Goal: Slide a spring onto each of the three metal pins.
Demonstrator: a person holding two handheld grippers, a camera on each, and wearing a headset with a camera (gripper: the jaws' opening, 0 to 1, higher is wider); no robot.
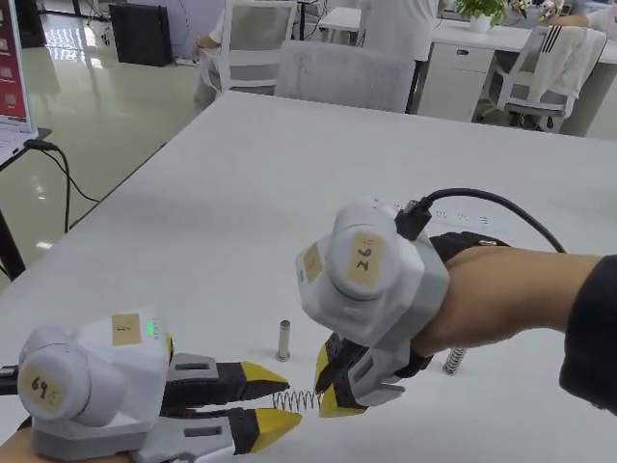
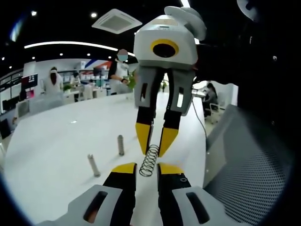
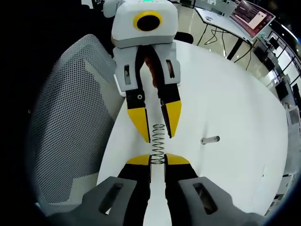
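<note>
While the spring is carried level and low over the worktop, one end is gripped in the closed jaws of the right gripper. The other end lies between the jaws of the left gripper, which stand apart and are not seen to pinch it.

The first threading is judged to be in hand, since the pin just behind the spring is bare, as is a second pin near it. For the next move, the spring must be tipped upright, its free end cleared of the left jaws, centred over the pin's top and lowered.

Another spring is left on the worktop beside the person's wrist, partly hidden. The left gripper itself is judged the main obstruction. A cable and chairs lie well apart.
</note>
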